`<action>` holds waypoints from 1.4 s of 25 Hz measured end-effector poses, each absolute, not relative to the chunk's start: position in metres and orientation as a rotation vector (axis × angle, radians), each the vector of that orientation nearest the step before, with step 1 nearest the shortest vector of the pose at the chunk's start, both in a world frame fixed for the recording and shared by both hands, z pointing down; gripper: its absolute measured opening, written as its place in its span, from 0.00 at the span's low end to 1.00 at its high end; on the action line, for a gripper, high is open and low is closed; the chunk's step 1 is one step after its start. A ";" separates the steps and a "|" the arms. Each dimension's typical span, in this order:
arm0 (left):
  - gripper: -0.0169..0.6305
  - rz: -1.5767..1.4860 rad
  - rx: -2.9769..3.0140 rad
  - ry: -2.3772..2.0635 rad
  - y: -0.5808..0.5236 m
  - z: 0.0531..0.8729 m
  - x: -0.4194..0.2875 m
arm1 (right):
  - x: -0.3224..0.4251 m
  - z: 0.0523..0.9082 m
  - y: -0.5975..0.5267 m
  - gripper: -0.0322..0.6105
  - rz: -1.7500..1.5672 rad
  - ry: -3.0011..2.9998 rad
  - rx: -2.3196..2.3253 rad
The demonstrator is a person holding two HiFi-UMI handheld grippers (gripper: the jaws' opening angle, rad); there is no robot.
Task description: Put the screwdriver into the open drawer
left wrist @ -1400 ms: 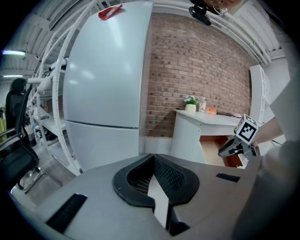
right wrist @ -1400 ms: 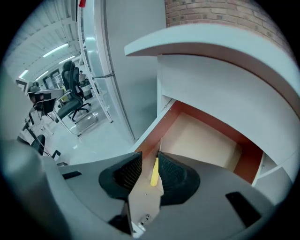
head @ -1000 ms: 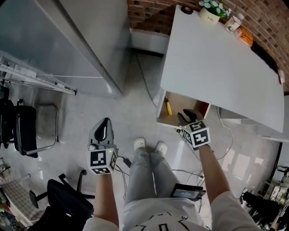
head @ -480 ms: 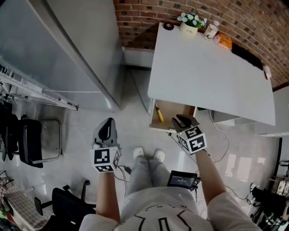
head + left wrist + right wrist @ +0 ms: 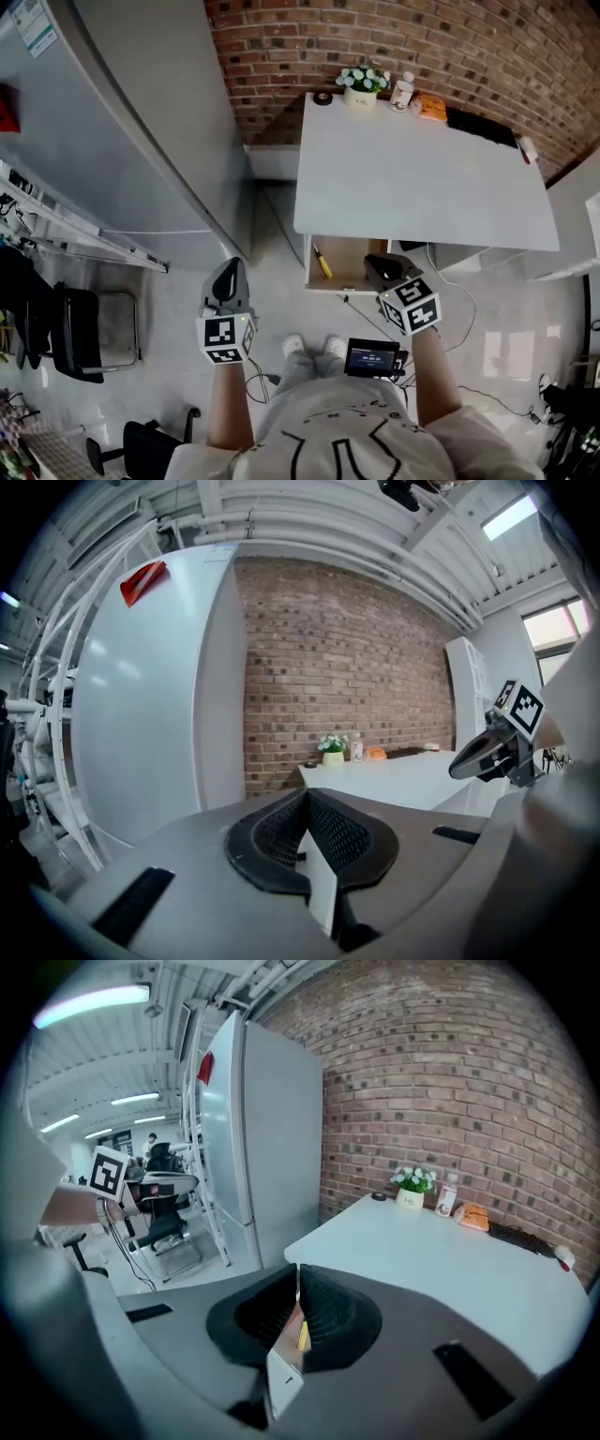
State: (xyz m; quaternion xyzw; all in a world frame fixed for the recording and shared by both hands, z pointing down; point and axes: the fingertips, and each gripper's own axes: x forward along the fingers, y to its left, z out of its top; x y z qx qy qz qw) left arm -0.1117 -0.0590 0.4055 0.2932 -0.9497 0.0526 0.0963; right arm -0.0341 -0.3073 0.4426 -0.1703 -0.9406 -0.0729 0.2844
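My left gripper [image 5: 230,274] has its jaws pressed together with nothing between them; in the left gripper view [image 5: 306,799] the ribbed black pads meet at the tip. My right gripper [image 5: 379,267] is clenched the same way and is also empty, its pads closing to a thin slit in the right gripper view [image 5: 297,1274].

The screwdriver [image 5: 322,263], with its yellow handle, lies inside the open drawer [image 5: 349,284], below and to the left of my right jaws, close to the drawer's left wall. The right jaws hang over the right part of that drawer. My left jaws are well off to the left of it, over the pale floor [image 5: 272,253].

Ahead of both jaws stretches the white tabletop [image 5: 422,178], and at its far edge, against the brick wall [image 5: 375,42], stand a small pot of white flowers [image 5: 361,86], a bottle [image 5: 403,91], an orange object [image 5: 431,106] and a black round item [image 5: 322,97]. The print on the pot and the bottle is too small to read.

Left of my left jaws rises a tall white cabinet [image 5: 122,122]; it bears a red sticker [image 5: 142,578] and a printed label [image 5: 36,25], neither legible. Behind the jaws, at my waist, a small screen [image 5: 373,357] glows, its text unreadable.
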 end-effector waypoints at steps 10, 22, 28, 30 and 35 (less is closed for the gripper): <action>0.05 0.120 0.989 -2.897 -0.088 0.361 -0.128 | -0.032 0.369 -0.322 0.08 -0.208 -2.740 -0.397; 0.05 0.117 1.096 -2.960 -0.112 0.327 -0.137 | -0.024 0.340 -0.347 0.08 -0.260 -2.870 -0.223; 0.05 0.130 1.122 -2.968 -0.116 0.319 -0.137 | -0.024 0.337 -0.352 0.08 -0.272 -2.877 -0.197; 0.05 0.132 1.122 -2.969 -0.116 0.319 -0.137 | -0.025 0.337 -0.352 0.08 -0.280 -2.875 -0.197; 0.05 0.129 1.122 -2.963 -0.112 0.319 -0.138 | -0.026 0.338 -0.347 0.08 -0.305 -2.856 -0.204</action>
